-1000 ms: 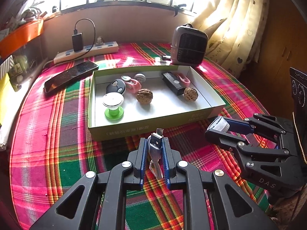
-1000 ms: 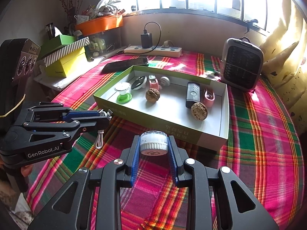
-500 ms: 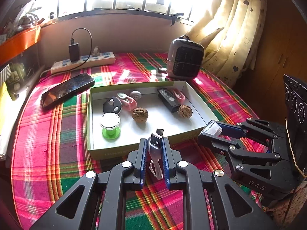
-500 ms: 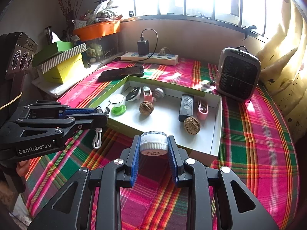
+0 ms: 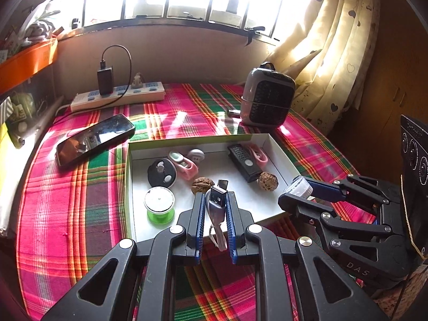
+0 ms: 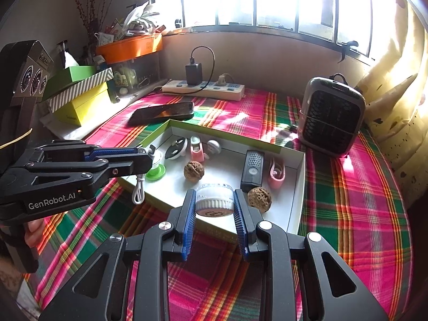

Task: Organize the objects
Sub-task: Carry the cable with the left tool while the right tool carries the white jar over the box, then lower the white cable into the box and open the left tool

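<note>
A shallow white box with green sides [image 5: 129, 176] [image 6: 301, 187] sits on the plaid cloth. It holds a green spool [image 5: 159, 206], a black round case [image 5: 161, 172], pink clips, a black remote [image 5: 244, 161] and two walnuts [image 5: 202, 185]. My left gripper [image 5: 216, 200] is shut on a short USB cable [image 5: 217, 203] above the box's near wall; it also shows in the right wrist view [image 6: 145, 157]. My right gripper [image 6: 214, 203] is shut on a small white jar [image 6: 214, 200], held over the box's near right corner.
A phone [image 5: 93, 139] lies left of the box. A power strip with a charger [image 5: 117, 96] runs along the back wall. A small heater [image 5: 267, 96] stands back right. Stacked boxes [image 6: 77, 93] and an orange tray are at the far left.
Both grippers have moved forward and up toward the box with their loads. They now hang over its near wall.
</note>
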